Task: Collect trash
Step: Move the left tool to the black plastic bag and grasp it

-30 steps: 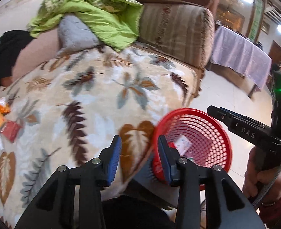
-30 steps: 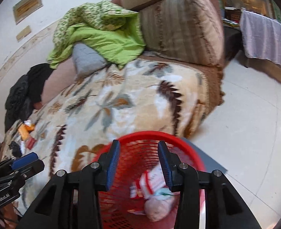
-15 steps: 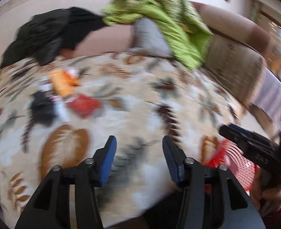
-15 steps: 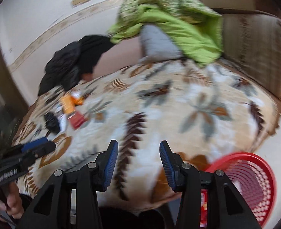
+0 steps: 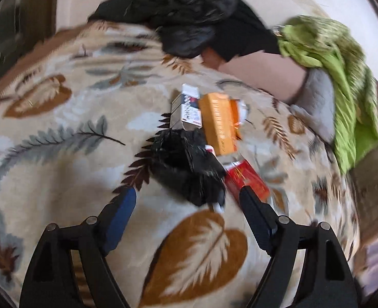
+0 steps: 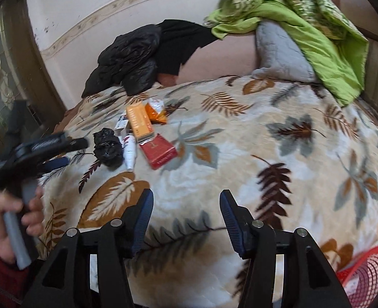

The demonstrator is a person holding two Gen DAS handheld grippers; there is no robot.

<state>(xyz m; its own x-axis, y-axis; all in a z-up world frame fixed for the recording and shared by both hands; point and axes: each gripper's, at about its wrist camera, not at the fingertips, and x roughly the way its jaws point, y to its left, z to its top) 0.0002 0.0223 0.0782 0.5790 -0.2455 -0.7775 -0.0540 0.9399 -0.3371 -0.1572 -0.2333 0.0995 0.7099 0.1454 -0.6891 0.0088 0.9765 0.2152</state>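
The left gripper hangs just short of the crumpled black bag, its fingers having just spread wide with nothing between them yet. The bag sits against the red box at its 3 o'clock and the orange box at 1, so closing here could snag the plush blanket or nudge those away. The right gripper hovers with fingers apart and empty, the red basket at its 4 o'clock.

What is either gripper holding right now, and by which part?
Nothing. The left gripper has just been opening and stands empty just short of the crumpled black plastic bag. The right gripper, also opening, is empty above the leaf-patterned blanket.
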